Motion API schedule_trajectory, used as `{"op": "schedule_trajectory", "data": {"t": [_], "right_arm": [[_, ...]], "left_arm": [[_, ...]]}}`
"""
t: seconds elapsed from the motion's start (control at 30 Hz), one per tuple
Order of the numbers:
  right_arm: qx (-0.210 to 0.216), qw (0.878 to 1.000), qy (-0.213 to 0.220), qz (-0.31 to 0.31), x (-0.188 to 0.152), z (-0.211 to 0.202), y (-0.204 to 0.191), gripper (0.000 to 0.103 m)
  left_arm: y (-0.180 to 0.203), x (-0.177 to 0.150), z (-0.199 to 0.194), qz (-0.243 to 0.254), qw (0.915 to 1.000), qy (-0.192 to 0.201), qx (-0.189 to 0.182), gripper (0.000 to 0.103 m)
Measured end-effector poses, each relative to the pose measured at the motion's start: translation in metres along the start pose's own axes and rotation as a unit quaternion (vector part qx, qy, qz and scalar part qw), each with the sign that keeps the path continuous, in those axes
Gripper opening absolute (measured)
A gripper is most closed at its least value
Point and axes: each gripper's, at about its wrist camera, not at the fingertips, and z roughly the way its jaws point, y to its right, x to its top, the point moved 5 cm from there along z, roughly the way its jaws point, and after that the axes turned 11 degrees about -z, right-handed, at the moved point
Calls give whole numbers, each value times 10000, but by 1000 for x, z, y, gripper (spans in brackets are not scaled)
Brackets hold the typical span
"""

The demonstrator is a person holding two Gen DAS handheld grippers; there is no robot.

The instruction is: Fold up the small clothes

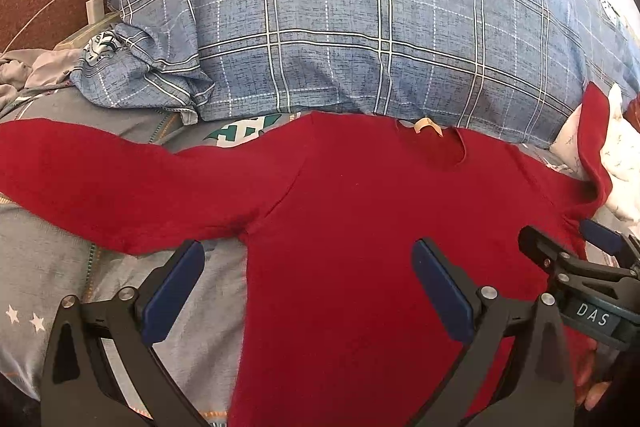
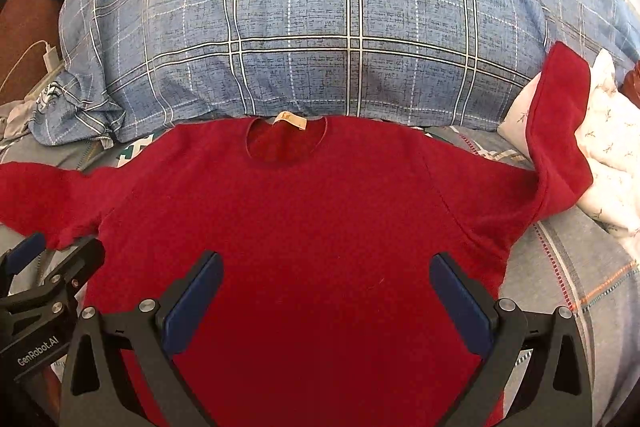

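Red sweater (image 2: pixel 312 227) spread flat, front up, on grey bed sheet (image 2: pixel 568 267). Neckline with beige label (image 2: pixel 291 120) touches lower edge of blue plaid pillow (image 2: pixel 304 39). One sleeve (image 1: pixel 100 179) stretched flat away from sweater body; other sleeve (image 2: pixel 560 131) bent upward, lying partly on white patterned cloth (image 2: pixel 612 147) beside pillow. Left tool (image 1: pixel 308 287) released, jaws spread wide, above sweater's side edge near armpit, holding nothing. Right tool (image 2: pixel 326 295) released, jaws wide, over sweater's lower body, empty. White charger (image 1: pixel 95 5) well beyond pillow's corner.
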Motion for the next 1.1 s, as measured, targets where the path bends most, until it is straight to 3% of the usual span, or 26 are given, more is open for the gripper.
{"op": "schedule_trajectory", "data": {"t": [1.1], "right_arm": [[-34, 9997, -195, -134, 2, 14, -12, 103]], "left_arm": [[-12, 1, 4, -65, 10000, -6, 49, 103]]}}
